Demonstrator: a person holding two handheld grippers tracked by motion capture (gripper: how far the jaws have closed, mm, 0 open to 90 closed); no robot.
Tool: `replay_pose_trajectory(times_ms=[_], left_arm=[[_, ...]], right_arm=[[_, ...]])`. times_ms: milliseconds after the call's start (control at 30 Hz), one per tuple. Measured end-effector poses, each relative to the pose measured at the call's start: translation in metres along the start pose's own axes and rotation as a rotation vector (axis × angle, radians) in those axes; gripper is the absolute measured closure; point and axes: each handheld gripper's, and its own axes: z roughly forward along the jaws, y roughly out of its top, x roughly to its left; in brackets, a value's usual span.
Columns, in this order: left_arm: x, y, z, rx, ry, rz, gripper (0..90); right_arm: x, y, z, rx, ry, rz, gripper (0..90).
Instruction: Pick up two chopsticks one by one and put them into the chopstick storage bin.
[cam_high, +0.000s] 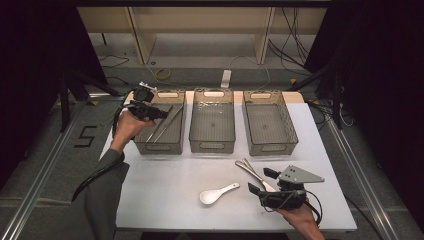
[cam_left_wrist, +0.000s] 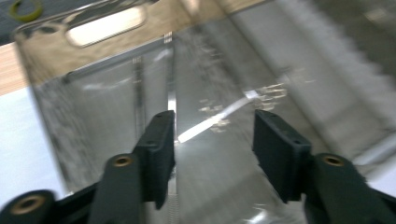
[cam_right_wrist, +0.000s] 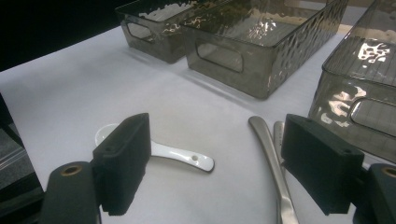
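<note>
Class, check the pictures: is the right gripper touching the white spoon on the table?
Apart. In the high view, bare tabletop separates the right gripper from the white spoon.

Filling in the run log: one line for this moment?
left gripper: open over left bin | chopsticks: in bin | right gripper: open near tongs

Three clear bins stand in a row on the table. Two thin metal utensils lie in the bin left of the middle bin. Nearer the person than the middle bin: one white spoon and one pair of metal tongs. Two grippers are present.
</note>
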Motion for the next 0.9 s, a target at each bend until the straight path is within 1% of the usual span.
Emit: replay_pose_trajectory(times_ms=[100,167,200,233,267,300,333,400,467,533,600,667,733,800,900], left_arm=[[-0.014,-0.007,-0.011,-0.017,-0.014,0.024,38.1],[-0.018,-0.013,-0.015,-0.037,-0.032,0.012,35.4],[-0.021,-0.019,-0.018,-0.055,-0.048,0.009,34.4],[-0.024,-0.025,-0.017,-0.077,-0.074,0.002,34.1],[-0.025,-0.027,-0.016,-0.051,-0.086,0.008,34.1],[-0.028,-0.029,-0.014,-0.022,-0.062,0.039,32.6],[-0.03,-0.031,-0.014,-0.035,-0.053,0.044,31.7],[-0.034,-0.034,-0.014,-0.042,-0.079,0.052,31.4],[-0.039,-0.035,-0.014,-0.044,-0.082,0.058,29.5],[-0.045,-0.038,-0.014,-0.034,-0.103,0.072,26.0],[-0.052,-0.041,-0.013,-0.029,-0.103,0.086,25.4],[-0.058,-0.044,-0.012,-0.014,-0.104,0.108,24.9],[-0.061,-0.048,-0.012,-0.011,-0.1,0.113,23.9],[-0.063,-0.054,-0.013,-0.02,-0.101,0.115,22.9],[-0.065,-0.063,-0.015,-0.055,-0.115,0.108,21.9]], right_arm=[[0.0,0.0,0.0,0.002,0.0,0.001,25.2],[0.001,0.0,0.001,0.003,0.0,-0.002,25.2],[0.001,0.0,0.001,0.006,0.0,-0.004,25.1],[0.001,0.0,0.001,0.007,0.0,-0.006,25.1],[0.001,0.0,0.001,0.009,0.0,-0.008,25.1],[0.001,0.001,0.001,0.007,0.002,-0.007,25.1],[0.002,0.001,0.001,0.004,0.005,-0.007,25.1],[0.002,0.0,0.001,0.01,0.006,-0.016,25.0],[0.002,0.001,0.001,0.008,0.01,-0.011,25.0],[0.002,0.001,0.001,0.009,0.008,-0.015,25.0],[0.001,0.001,0.0,0.008,0.007,-0.013,25.0],[0.001,0.001,0.0,0.007,0.008,-0.011,25.0],[0.001,0.001,0.0,0.01,0.01,-0.012,25.0],[0.001,0.0,0.0,0.011,0.01,-0.012,25.0],[0.001,0.0,0.0,0.012,0.008,-0.012,25.0]])
